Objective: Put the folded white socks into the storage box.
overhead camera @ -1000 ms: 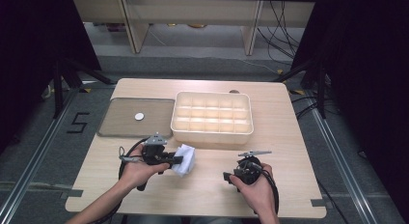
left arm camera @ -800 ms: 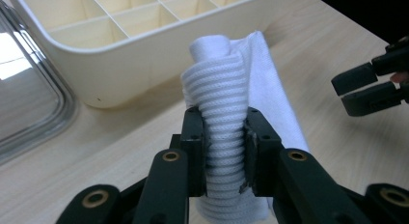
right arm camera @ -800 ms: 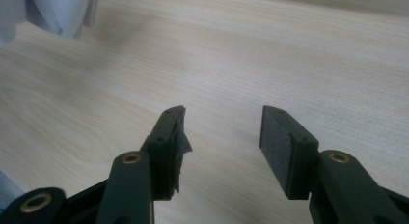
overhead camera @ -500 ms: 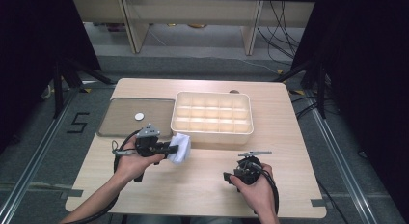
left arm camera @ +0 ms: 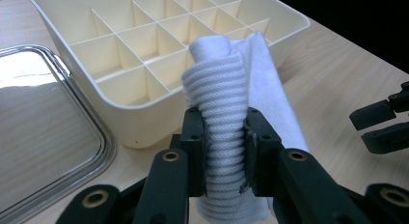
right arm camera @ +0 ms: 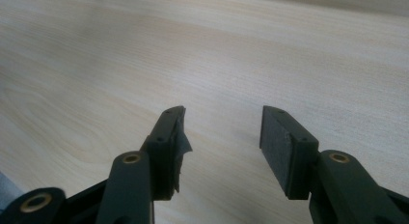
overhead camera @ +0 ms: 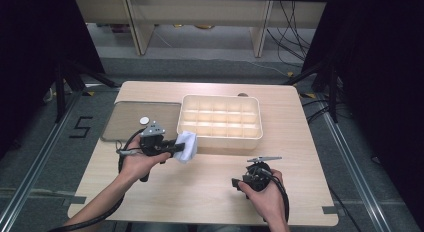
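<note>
A person's left gripper [left arm camera: 224, 151] pinches a rolled white cloth [left arm camera: 231, 103] between its black jaws, holding it just off the near left corner of a cream plastic organiser box [overhead camera: 220, 123] on a pale wood-grain worktop [overhead camera: 210, 182]. In the left gripper view the cloth shows a ribbed, corded weave on the roll and a smoother knit on the flap behind it; its lower end is cut off by the jaws and the bottom edge of the view, and whether it brushes the box wall cannot be told. The box is divided by thin walls into a grid of square compartments, its far corners cropped in the left gripper view. Beside it lies a shallow metal tray [overhead camera: 125, 123] with rounded corners and a glossy rim, its surface washed out by glare; a small pale round object [overhead camera: 144, 120] on it is too small to identify.

The right gripper [right arm camera: 222, 137] rests low over bare worktop near the front edge, its jaws spread with nothing between them. The pad on one jaw looks frayed and ragged at the edge. In the high view the right hand [overhead camera: 262, 194] covers much of that gripper, and both forearms are cut off at the bottom. The surroundings beyond the worktop are dark.
</note>
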Motion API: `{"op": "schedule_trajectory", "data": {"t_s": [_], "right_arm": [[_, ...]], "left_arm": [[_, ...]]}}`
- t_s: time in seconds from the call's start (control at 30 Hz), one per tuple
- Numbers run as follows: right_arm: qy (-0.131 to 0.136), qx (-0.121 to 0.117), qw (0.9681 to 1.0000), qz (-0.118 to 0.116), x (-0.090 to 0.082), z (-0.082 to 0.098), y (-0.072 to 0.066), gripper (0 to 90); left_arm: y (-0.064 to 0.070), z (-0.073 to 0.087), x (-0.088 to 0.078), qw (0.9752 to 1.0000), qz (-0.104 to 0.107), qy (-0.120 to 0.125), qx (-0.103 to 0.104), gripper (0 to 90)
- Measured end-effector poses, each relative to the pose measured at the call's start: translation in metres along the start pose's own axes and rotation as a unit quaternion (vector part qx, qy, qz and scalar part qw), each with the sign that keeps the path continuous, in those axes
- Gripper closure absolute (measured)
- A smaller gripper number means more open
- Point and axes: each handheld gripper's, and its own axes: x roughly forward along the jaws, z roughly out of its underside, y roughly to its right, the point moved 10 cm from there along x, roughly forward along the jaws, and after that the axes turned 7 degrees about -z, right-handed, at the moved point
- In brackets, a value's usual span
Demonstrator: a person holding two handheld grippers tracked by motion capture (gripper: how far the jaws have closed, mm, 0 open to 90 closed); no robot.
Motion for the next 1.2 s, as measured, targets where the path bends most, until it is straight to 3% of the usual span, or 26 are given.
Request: {"op": "schedule_trajectory", "data": {"t_s": [0.07,0.23,0.33,0.37,0.43,0.47,0.67,0.77,0.97,1.2], "right_arm": [[0.0,0.005,0.9999,0.01,0.0,0.0,0.002,51.8],[0.001,0.004,1.0,0.006,-0.001,0.0,0.001,51.8],[0.002,-0.007,0.9999,0.008,-0.001,0.0,0.002,51.7],[0.001,0.01,0.9999,0.003,-0.001,0.0,-0.001,51.8],[0.001,-0.001,1.0,-0.002,0.0,0.0,-0.001,51.7],[0.003,-0.01,0.9999,0.006,0.0,0.0,0.002,51.8],[0.001,-0.01,0.9999,0.007,0.001,0.0,0.002,51.6],[0.0,0.006,0.9999,0.012,-0.001,0.0,0.002,51.5],[0.0,-0.005,1.0,0.009,-0.001,0.001,0.003,51.5],[0.0,0.007,1.0,0.005,-0.003,0.001,0.002,51.3]], "left_arm": [[-0.002,-0.004,0.0,1.0,-0.004,0.005,-0.002,72.9],[-0.008,-0.011,-0.002,0.9999,-0.008,0.013,-0.003,72.9],[-0.011,-0.015,-0.004,0.9998,-0.015,0.013,-0.005,72.9],[-0.012,-0.017,-0.004,0.9997,-0.015,0.017,-0.004,73.0],[-0.014,-0.019,-0.004,0.9997,-0.017,0.019,-0.006,72.9],[-0.015,-0.021,-0.005,0.9996,-0.02,0.022,-0.004,73.0],[-0.018,-0.028,-0.004,0.9993,-0.024,0.028,-0.001,72.9],[-0.018,-0.032,-0.003,0.9991,-0.023,0.035,0.0,72.9],[-0.022,-0.039,0.004,0.9989,-0.033,0.034,0.004,72.9],[-0.025,-0.048,0.008,0.9984,-0.038,0.041,0.004,72.9]]}}
